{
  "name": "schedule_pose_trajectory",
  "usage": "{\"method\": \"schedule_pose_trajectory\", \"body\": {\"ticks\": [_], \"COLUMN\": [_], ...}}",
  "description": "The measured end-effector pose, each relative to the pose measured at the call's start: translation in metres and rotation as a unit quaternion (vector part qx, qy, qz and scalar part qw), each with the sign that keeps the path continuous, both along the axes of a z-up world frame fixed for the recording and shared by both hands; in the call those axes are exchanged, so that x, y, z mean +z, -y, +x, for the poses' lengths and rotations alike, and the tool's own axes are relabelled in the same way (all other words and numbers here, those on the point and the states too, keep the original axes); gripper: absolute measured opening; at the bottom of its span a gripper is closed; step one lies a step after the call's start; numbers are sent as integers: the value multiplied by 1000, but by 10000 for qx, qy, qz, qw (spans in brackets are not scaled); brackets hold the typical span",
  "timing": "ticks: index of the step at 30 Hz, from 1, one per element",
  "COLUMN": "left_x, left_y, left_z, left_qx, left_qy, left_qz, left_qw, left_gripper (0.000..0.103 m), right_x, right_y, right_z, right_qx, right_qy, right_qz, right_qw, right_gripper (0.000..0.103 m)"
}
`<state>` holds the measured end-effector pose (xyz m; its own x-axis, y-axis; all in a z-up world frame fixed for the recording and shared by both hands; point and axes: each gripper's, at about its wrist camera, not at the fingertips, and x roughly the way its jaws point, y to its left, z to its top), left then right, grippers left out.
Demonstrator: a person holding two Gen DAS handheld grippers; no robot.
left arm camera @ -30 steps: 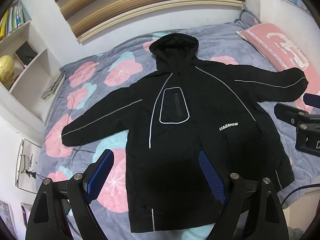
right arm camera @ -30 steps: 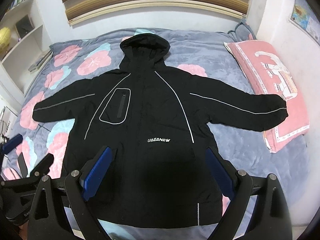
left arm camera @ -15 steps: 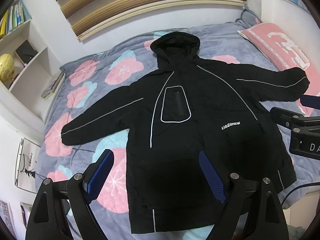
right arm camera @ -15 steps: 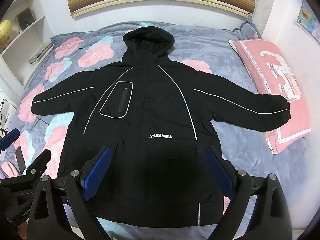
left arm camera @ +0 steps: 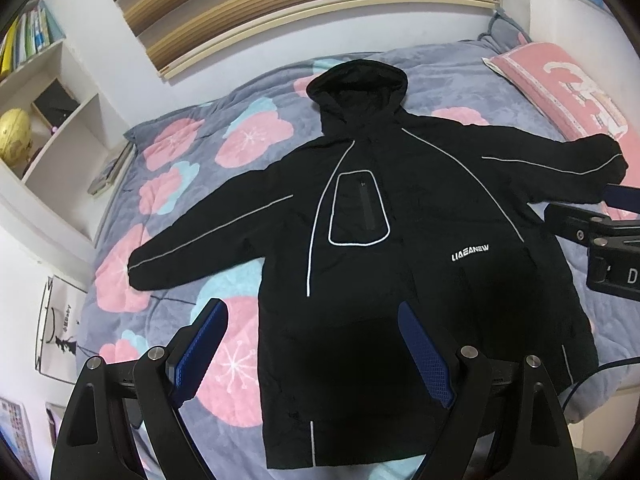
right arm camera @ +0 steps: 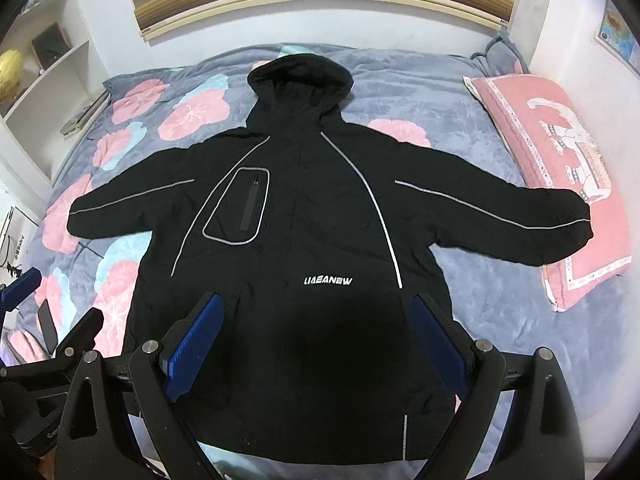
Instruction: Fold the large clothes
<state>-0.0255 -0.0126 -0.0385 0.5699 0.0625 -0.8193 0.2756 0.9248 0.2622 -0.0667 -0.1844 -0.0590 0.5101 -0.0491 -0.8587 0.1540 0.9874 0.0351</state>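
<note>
A large black hooded jacket (left arm camera: 400, 240) with thin reflective piping lies flat and front up on the bed, sleeves spread to both sides, hood toward the headboard; it also shows in the right wrist view (right arm camera: 304, 248). My left gripper (left arm camera: 312, 320) is open and empty, above the jacket's lower left hem. My right gripper (right arm camera: 316, 312) is open and empty, above the jacket's lower middle. The right gripper also shows at the right edge of the left wrist view (left arm camera: 600, 232), and the left gripper at the left edge of the right wrist view (right arm camera: 48, 328).
The bed has a grey quilt (right arm camera: 420, 92) with pink flowers. A pink pillow (right arm camera: 560, 168) lies at the right, under the jacket's right cuff. White shelves (left arm camera: 52, 120) stand on the left. The headboard wall (right arm camera: 320, 20) is behind.
Both grippers have drifted slightly; the jacket appears a little lower and more central in the right wrist view. The jacket itself has not moved, and both grippers stay open.
</note>
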Motion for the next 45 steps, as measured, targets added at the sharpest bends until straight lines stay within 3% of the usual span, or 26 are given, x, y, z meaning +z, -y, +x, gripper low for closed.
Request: {"method": "schedule_pose_trajectory", "body": {"ticks": [7, 11, 18, 24, 28, 32, 34, 37, 39, 45], "left_x": [-1, 0, -9, -32, -62, -110, -136, -175, -196, -243], "left_y": [9, 22, 65, 141, 205, 270, 295, 330, 350, 379], "left_z": [12, 28, 75, 124, 154, 182, 194, 207, 212, 222], "left_qx": [-63, -149, -439, -1002, -1561, -2051, -2158, -2244, -2312, -2356], "left_qy": [-52, -147, -603, -723, -814, -1094, -1287, -1557, -1517, -1707], "left_qz": [-78, -347, -1059, -1123, -997, -902, -910, -855, -756, -563], "left_qw": [9999, 9992, 9916, 9860, 9793, 9684, 9636, 9582, 9580, 9551], "left_gripper": [88, 88, 88, 88, 88, 88, 88, 88, 88, 88], "right_x": [4, 5, -5, -38, -65, -97, -111, -116, -116, -128], "right_y": [4, 22, 120, 233, 300, 357, 393, 436, 462, 521], "right_z": [2, 7, 11, 3, 5, 17, 19, 12, 7, 21], "right_qx": [-10, -206, -1290, -2285, -2624, -2786, -3024, -3455, -3660, -3901], "right_qy": [202, 264, 358, 361, 449, 427, 462, 605, 679, 493], "right_qz": [-344, -587, -235, 361, 632, 662, 797, 629, 511, -33], "right_qw": [9992, 9977, 9907, 9722, 9618, 9572, 9487, 9344, 9267, 9194], "right_gripper": [95, 95, 95, 95, 95, 93, 91, 91, 91, 91]}}
